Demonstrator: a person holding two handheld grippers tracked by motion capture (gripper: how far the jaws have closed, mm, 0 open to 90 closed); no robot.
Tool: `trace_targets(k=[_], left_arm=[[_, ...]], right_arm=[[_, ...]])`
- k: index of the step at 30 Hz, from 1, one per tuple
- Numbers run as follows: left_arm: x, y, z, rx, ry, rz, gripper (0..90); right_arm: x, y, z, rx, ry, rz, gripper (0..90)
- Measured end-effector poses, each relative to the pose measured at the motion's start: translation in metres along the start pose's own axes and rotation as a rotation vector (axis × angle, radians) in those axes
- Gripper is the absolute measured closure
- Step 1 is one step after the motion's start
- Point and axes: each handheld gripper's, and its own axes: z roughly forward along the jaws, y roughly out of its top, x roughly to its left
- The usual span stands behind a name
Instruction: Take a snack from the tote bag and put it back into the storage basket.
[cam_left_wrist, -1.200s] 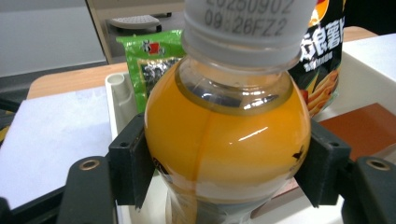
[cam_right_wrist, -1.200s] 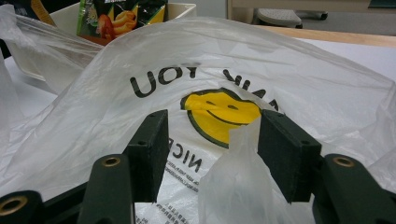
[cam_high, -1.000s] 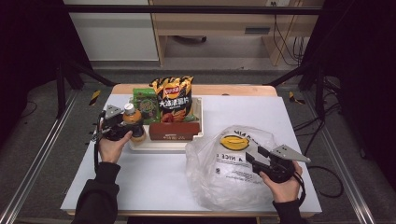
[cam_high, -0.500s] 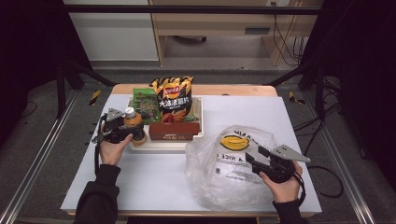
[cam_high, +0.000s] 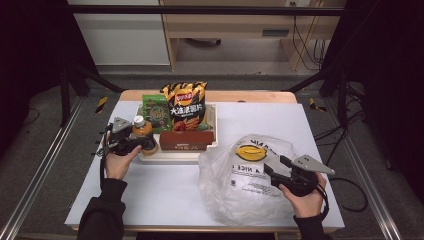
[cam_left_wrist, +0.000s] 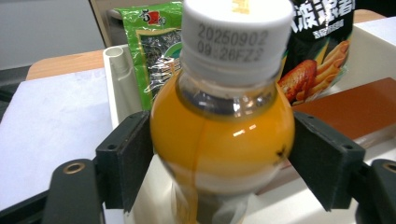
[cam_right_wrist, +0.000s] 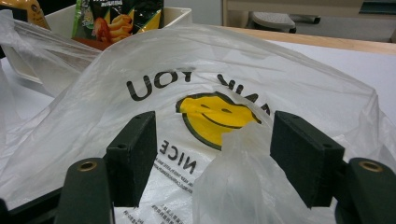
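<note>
A small bottle of orange juice (cam_high: 142, 131) with a white cap stands at the front left corner of the cream tray (cam_high: 175, 156). My left gripper (cam_high: 145, 142) is shut on the bottle (cam_left_wrist: 222, 135), one black jaw pressed to each side of its round shoulder. A crumpled clear plastic bag (cam_high: 240, 175) with a yellow smiley lies at the front right. My right gripper (cam_high: 275, 164) stands open at the bag's right side. In the right gripper view a raised fold of the bag (cam_right_wrist: 210, 93) sits between the wide-apart jaws of that gripper (cam_right_wrist: 215, 158), ungripped.
The tray also holds a black-and-orange chips bag (cam_high: 185, 105), a green snack packet (cam_high: 156, 114) and a flat brown box (cam_high: 187, 140). The white table top (cam_high: 150, 200) stretches in front of the tray, with its wooden far edge (cam_high: 240, 96) behind.
The left hand has shifted very slightly at the bottle. The right gripper and the bag have stayed where they were.
</note>
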Motion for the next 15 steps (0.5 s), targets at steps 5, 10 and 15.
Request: trace_targets(k=[5,10,15], left_arm=[[0.001,-0.007,-0.015,-0.025,-0.023,-0.002,21.0],[-0.001,-0.015,-0.031,-0.058,-0.048,-0.004,21.3],[-0.005,-0.018,-0.046,-0.084,-0.057,-0.003,21.3]], right_arm=[[0.000,0.001,-0.002,-0.001,-0.003,-0.006,30.4],[-0.001,0.001,-0.003,0.006,-0.002,-0.008,29.3],[-0.002,0.000,-0.003,0.010,-0.004,-0.010,28.6]])
